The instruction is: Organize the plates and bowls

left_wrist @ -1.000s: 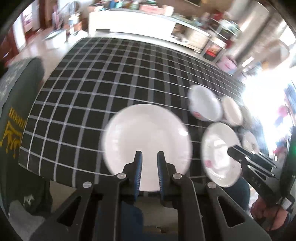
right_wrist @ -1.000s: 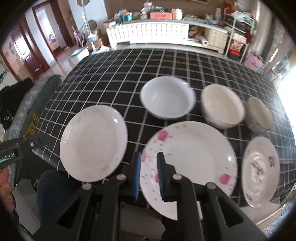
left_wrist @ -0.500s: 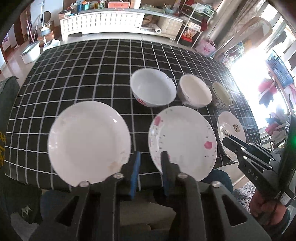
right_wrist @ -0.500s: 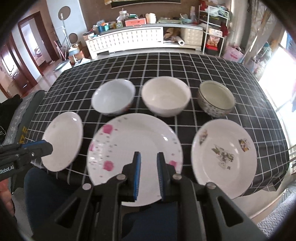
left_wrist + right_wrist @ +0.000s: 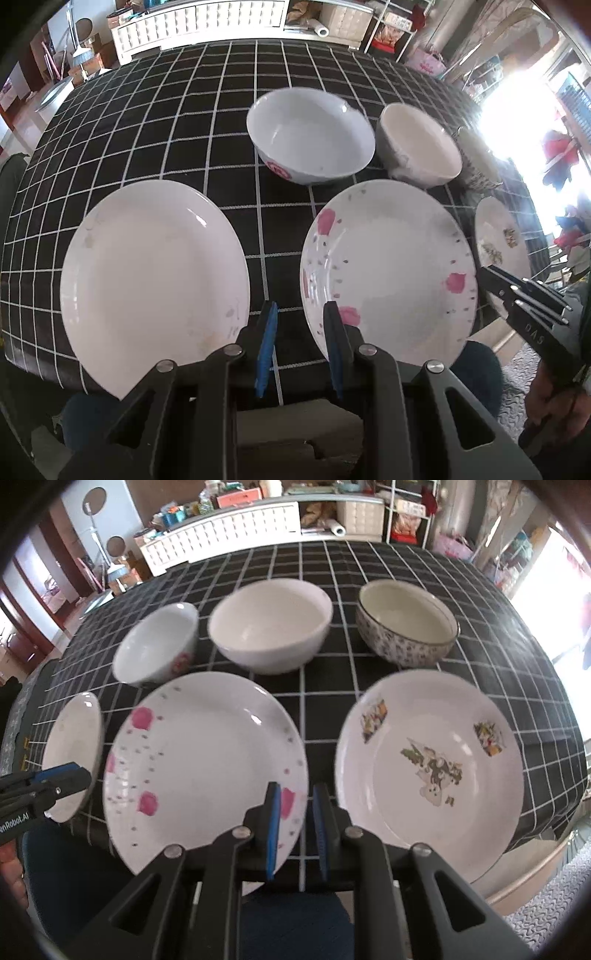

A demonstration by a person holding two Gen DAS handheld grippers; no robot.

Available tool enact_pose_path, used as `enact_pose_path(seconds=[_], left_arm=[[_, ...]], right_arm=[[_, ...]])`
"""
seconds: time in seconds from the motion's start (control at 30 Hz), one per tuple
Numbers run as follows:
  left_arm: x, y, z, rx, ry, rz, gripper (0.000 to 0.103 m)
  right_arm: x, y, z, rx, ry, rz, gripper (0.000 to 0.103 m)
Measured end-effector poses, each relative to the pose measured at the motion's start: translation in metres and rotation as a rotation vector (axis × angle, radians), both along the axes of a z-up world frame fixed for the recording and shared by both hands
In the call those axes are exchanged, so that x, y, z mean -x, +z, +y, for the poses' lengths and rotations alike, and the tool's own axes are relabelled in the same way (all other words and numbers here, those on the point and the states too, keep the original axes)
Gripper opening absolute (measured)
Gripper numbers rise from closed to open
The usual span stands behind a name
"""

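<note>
Lining the table's near edge, the plain plate (image 5: 151,273), pink-flowered plate (image 5: 203,760) and patterned plate (image 5: 428,768) sit before three bowls (image 5: 269,627); glare hides the far-right bowl in the left view. Left gripper (image 5: 301,314) and right gripper (image 5: 297,794) hover with fingers apart, holding nothing.

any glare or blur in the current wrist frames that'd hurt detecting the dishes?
Left wrist: window light blows out the right edge, washing out the patterned bowl and decorated plate; blue-white bowl rim slightly soft. Right wrist: evenly lit, decorated plate sharp; fisheye squeezes the plain plate at the left edge.
</note>
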State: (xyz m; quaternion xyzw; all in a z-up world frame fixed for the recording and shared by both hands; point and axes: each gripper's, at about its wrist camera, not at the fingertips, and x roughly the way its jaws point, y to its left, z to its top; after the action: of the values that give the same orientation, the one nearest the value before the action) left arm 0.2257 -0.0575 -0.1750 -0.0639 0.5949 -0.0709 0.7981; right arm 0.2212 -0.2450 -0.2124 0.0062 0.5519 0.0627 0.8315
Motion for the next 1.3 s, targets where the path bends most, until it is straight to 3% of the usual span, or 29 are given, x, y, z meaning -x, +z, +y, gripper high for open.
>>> enact_pose_path(seconds=[0.67,0.83,1.0,1.3], left_arm=[[-0.022,-0.042,-0.01,-0.004,-0.039,0.07,0.023],[-0.02,-0.043,-0.015,0.009,-0.063,0.061,0.013],[-0.02,-0.043,-0.018,0.009,-0.064,0.059,0.013],[-0.017,-0.038,-0.017,-0.001,-0.072,0.053,0.012]], right_arm=[[-0.017,-0.019,0.003,-0.013,0.046,0.044,0.022],[-0.015,-0.019,0.006,-0.002,0.058,0.037,0.022],[-0.014,-0.019,-0.002,-0.068,0.025,0.041,0.021],[-0.007,-0.015,0.003,0.023,-0.012,0.028,0.016]])
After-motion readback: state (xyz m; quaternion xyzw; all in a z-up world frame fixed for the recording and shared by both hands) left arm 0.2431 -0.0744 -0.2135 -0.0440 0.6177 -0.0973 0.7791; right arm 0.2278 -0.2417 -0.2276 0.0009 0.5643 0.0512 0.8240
